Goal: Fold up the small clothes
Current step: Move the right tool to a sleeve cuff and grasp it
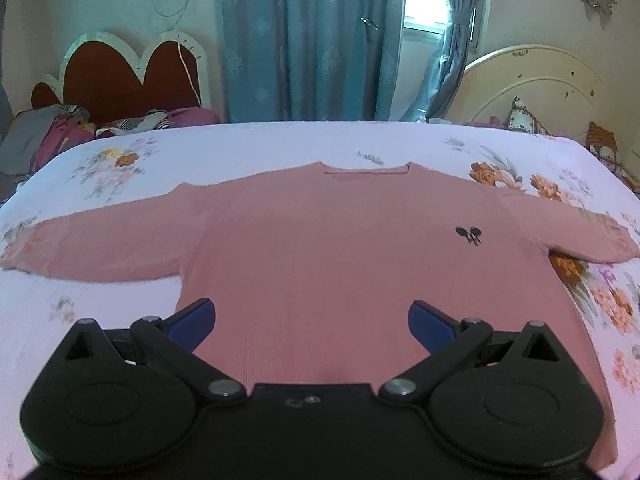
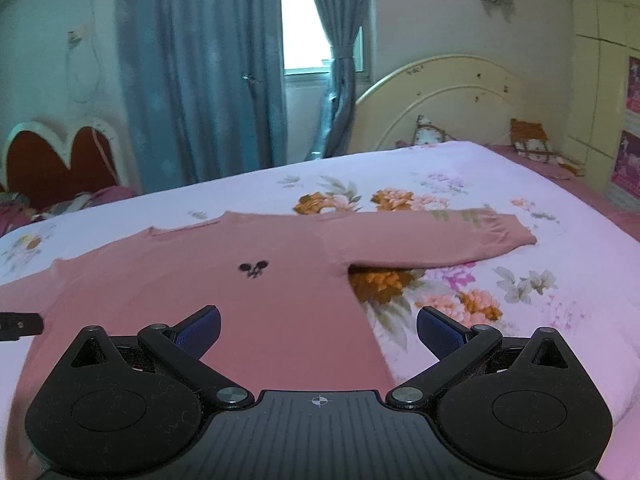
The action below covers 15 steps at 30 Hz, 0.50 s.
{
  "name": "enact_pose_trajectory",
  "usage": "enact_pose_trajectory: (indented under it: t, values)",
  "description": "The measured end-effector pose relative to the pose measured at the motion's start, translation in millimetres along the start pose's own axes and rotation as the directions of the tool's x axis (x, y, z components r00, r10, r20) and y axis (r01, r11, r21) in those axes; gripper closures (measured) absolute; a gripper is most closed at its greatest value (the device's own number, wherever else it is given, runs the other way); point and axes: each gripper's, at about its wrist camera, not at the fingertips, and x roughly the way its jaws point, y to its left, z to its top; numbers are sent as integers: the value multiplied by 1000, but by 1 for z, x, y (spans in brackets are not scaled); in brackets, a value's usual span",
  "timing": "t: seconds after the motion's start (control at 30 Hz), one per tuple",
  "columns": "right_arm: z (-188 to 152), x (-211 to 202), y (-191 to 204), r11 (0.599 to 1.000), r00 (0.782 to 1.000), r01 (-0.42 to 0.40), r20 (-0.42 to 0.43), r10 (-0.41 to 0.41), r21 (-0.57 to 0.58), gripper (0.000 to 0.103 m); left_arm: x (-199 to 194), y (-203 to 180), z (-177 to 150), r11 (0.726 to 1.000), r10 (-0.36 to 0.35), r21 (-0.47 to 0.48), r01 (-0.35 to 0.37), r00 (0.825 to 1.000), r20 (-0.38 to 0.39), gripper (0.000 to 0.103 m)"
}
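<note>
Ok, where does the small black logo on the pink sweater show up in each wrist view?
Left wrist: the black logo sits right of centre, on the pink sweater, just inside the right-hand sleeve.
Right wrist: the logo sits left of centre, above the left blue pad.
Shared landmark: the cream headboard behind the bed.
</note>
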Motion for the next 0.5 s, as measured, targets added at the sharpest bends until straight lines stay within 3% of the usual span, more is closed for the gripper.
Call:
enact_pose_trajectory:
  t: [0.23,0.5]
  values:
    - [16,31,-19,999,999,33,-8,-33,4,0,33,-6,15,1000,9,10,-9,1000,-30,0]
    - [33,91,-77,998,999,40,-25,-39,52,1,64,-30,25,998,65,23,-64,997,-49,1]
